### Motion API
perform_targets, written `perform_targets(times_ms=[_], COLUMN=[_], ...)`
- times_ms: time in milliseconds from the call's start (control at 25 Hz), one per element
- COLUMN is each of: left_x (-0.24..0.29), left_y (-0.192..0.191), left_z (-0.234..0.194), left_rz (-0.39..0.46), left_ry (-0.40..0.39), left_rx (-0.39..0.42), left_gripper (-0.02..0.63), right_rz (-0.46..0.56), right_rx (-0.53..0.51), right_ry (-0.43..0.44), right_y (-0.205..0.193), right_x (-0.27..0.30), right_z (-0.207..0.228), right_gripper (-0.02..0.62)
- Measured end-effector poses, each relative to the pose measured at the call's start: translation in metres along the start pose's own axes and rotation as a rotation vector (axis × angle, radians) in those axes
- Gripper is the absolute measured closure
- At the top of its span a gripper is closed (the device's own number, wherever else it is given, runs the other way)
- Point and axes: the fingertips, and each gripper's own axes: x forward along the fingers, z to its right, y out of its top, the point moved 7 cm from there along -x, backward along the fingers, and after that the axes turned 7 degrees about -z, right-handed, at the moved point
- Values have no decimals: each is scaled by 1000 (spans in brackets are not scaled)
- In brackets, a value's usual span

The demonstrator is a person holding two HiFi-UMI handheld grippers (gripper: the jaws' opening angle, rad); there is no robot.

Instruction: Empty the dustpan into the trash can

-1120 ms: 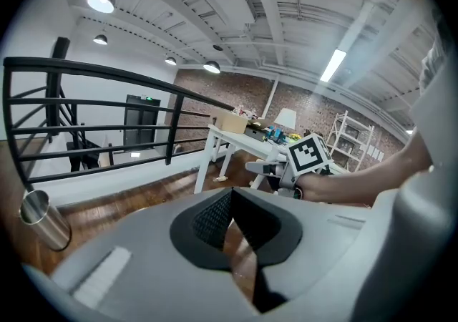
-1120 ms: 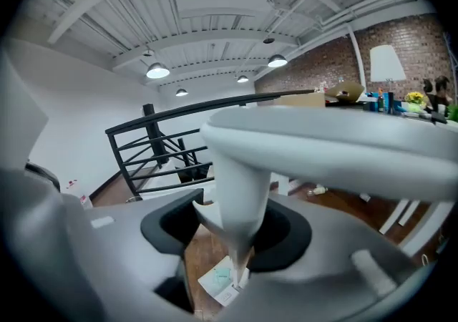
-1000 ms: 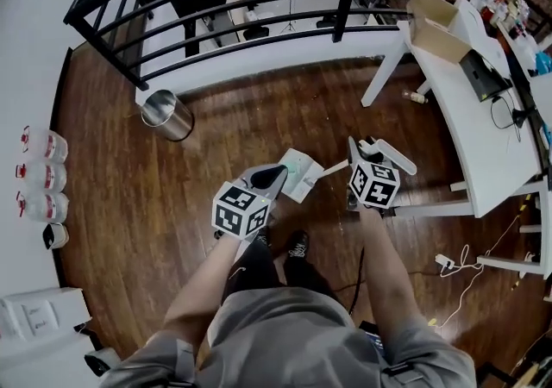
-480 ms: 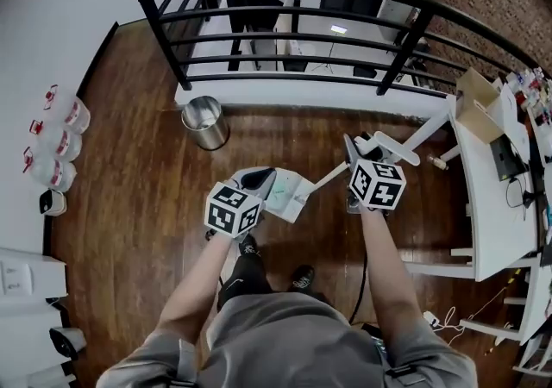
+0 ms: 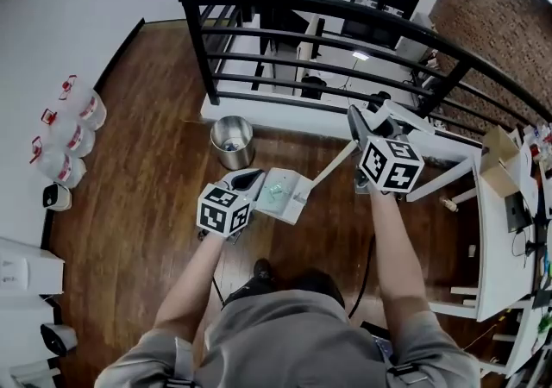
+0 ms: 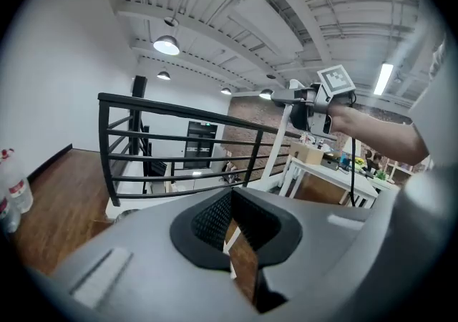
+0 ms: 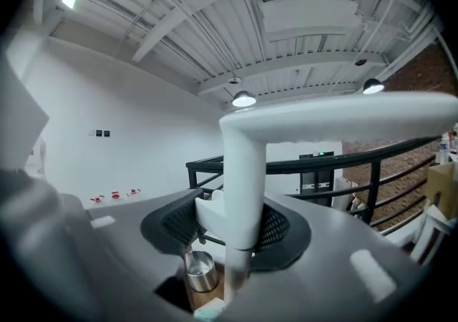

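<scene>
1. The trash can (image 5: 232, 141) stands on the floor (image 5: 155, 171) just before the railing (image 5: 345, 11), ahead and to the left of the person.
2. The dustpan (image 5: 283, 195) sits between the two grippers, nearer the person than the trash can and to its right, apart from it and not over it.
3. The left gripper (image 5: 247, 178) is at the pan's left rim. The right gripper (image 5: 369, 119) is at the top of the handle (image 5: 332, 169), right of the pan.
4. Bottles (image 5: 73, 132) line the wall at far left. A table (image 5: 496, 240) runs along the far right, with a box (image 5: 498, 172) at its far end.

open floor (image 5: 164, 179) to trash can (image 5: 232, 141); railing (image 5: 200, 50) behind
</scene>
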Motion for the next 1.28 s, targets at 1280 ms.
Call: perform_targets(times_ms=[1280], left_x=[52], left_y=[85], left_z=[-247], left_rz=[19], left_ry=[342], left_rx=[-219], left_gripper=[600], right_rz=[-25], right_rx=[-163], right_ry=[281], right_y=[116], right_x=[368], right_z=[-93], right_gripper=[414])
